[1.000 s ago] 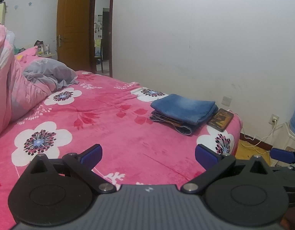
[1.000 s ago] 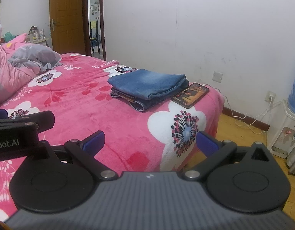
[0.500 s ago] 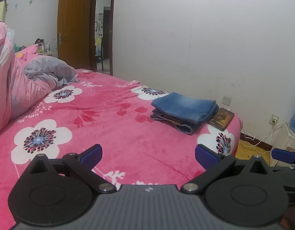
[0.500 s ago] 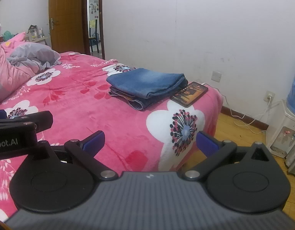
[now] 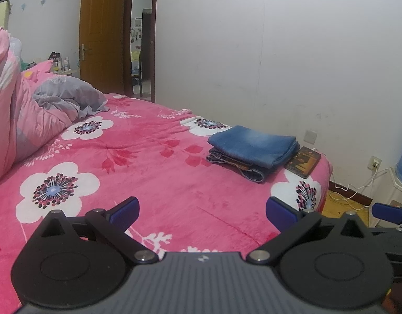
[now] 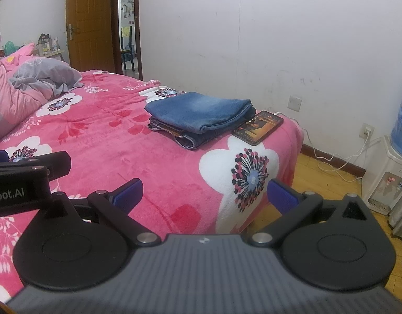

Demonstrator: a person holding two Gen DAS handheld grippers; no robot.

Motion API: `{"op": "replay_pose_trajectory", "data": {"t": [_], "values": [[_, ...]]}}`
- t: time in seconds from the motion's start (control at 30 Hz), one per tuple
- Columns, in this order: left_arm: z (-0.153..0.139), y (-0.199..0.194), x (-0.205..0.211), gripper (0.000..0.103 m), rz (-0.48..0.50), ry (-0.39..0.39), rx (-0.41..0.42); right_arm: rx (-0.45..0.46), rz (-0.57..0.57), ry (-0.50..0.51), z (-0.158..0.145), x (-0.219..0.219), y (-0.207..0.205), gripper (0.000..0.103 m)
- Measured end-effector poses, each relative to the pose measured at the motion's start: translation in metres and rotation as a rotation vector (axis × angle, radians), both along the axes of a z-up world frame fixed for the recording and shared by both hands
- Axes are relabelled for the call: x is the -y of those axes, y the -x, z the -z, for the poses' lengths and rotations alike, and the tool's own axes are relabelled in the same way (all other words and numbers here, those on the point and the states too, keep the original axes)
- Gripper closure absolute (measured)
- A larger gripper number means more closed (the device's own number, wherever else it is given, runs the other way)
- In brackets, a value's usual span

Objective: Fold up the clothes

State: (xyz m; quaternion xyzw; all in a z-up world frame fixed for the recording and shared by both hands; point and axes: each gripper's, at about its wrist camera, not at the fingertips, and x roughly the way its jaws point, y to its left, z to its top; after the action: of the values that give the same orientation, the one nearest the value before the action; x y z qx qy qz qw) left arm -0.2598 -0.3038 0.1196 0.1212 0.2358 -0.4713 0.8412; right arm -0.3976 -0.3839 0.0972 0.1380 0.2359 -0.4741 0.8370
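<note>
Folded blue jeans (image 5: 253,151) (image 6: 201,116) lie in a neat stack near the far corner of the pink flowered bed (image 5: 153,172) (image 6: 96,141). My left gripper (image 5: 202,213) hovers open over the bed's near part, well short of the jeans, with nothing between its blue fingertips. My right gripper (image 6: 203,195) is open too, empty, above the bed's near right edge. Part of the left gripper's body (image 6: 23,180) shows at the left of the right wrist view, and a blue fingertip (image 5: 388,212) of the right gripper shows at the right of the left wrist view.
A phone (image 5: 303,162) (image 6: 257,128) lies beside the jeans at the bed's corner. A pink quilt and a grey pillow (image 5: 67,99) are piled at the far left. A water dispenser (image 6: 391,162) and cables stand on the wooden floor at right. An open door (image 5: 104,39) is behind.
Both grippers have tilted or drawn back slightly, so the jeans sit a little lower in each view. Both stay open and empty; the jeans and phone have not moved.
</note>
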Motion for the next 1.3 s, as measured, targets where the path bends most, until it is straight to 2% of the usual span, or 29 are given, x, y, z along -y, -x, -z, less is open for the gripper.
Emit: {"op": "replay_pose_trajectory", "data": {"t": [1.3], "values": [[0.0007,-0.0008,0.0003,0.0,-0.015,-0.009,0.015,0.002,-0.003,-0.015,0.0016,0.0014,-0.0034,0.001]]}}
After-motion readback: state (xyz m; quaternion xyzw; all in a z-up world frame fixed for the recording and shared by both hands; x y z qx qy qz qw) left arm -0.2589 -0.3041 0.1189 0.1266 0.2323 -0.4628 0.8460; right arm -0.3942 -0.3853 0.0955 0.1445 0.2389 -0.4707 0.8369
